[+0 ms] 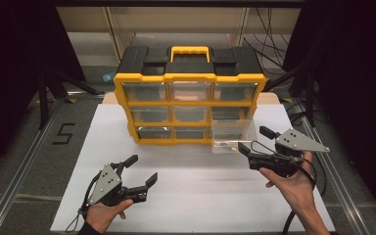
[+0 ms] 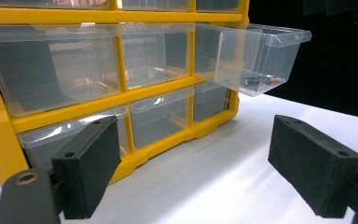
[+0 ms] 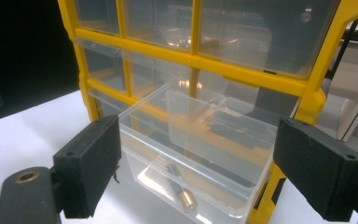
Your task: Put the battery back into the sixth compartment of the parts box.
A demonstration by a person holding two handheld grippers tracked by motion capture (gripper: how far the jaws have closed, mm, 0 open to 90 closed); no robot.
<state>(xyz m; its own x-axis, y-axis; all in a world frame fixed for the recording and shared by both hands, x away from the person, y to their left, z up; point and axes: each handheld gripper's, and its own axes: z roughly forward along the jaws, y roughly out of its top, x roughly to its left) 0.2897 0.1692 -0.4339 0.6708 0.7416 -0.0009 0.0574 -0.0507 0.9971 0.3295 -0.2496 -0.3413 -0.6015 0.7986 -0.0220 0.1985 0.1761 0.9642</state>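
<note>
From above, the yellow drawer cabinet [image 1: 190,95] stands at the back of the white table [image 1: 196,196], and its middle-right clear drawer [image 1: 232,135] is pulled well out toward you. My guess is you are about to push that drawer home, so bring your right gripper [image 1: 255,140] square to the drawer front and press evenly, or it may twist in its slot. That gripper sits just in front of the drawer, its jaws spread wide and holding nothing. Your left gripper [image 1: 142,170] rests well apart, nearer you, also wide open and empty.

In the left gripper view, the drawer [image 2: 254,56] juts out from the cabinet, and a small battery [image 2: 260,80] lies in its bottom.

In the right gripper view, the drawer [image 3: 200,154] sits between your open jaws, close but not clamped; I cannot tell whether either pad touches it. The battery [image 3: 181,190] lies loose on the floor of the drawer, so push gently.
</note>
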